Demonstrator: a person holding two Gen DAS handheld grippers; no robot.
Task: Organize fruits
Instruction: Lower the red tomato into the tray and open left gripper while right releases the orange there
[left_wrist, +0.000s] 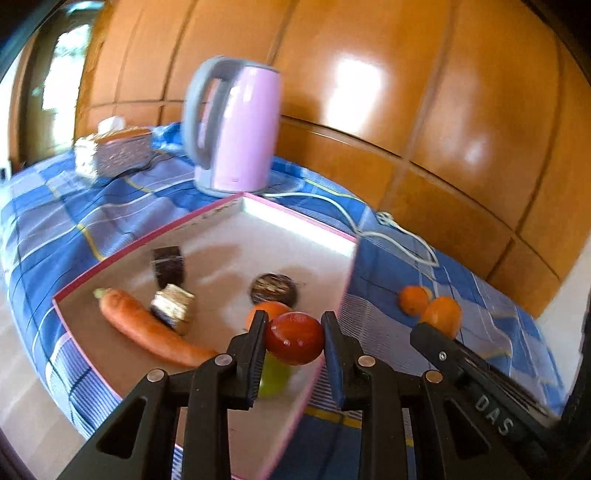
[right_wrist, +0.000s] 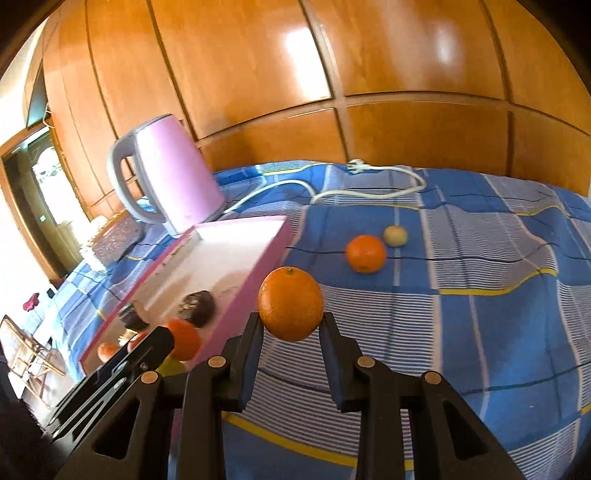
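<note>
Fruits sit partly in the pink-edged box (left_wrist: 295, 221) and partly on the blue checked cloth (right_wrist: 480, 258). The left hand-held gripper (left_wrist: 294, 326) is closed on a red apple (left_wrist: 294, 339), held over the box's near corner. Under it lie an orange (left_wrist: 271, 309) and a green fruit (left_wrist: 274, 374); a carrot (left_wrist: 147, 328) lies at 9 o'clock from the apple, with wrapped cakes (left_wrist: 171, 308) beside it and a dark round cake (left_wrist: 274, 290) at 12 o'clock. The right hand-held gripper (right_wrist: 291, 326) is closed on another orange (right_wrist: 291, 308), held above the cloth just right of the box wall. On the cloth at 1 o'clock from it lie a third orange (right_wrist: 365, 254) and a small pale fruit (right_wrist: 395, 235), touching. A pink kettle (right_wrist: 173, 173) stands behind the box, its white cord (right_wrist: 369, 184) trailing across the cloth.
</note>
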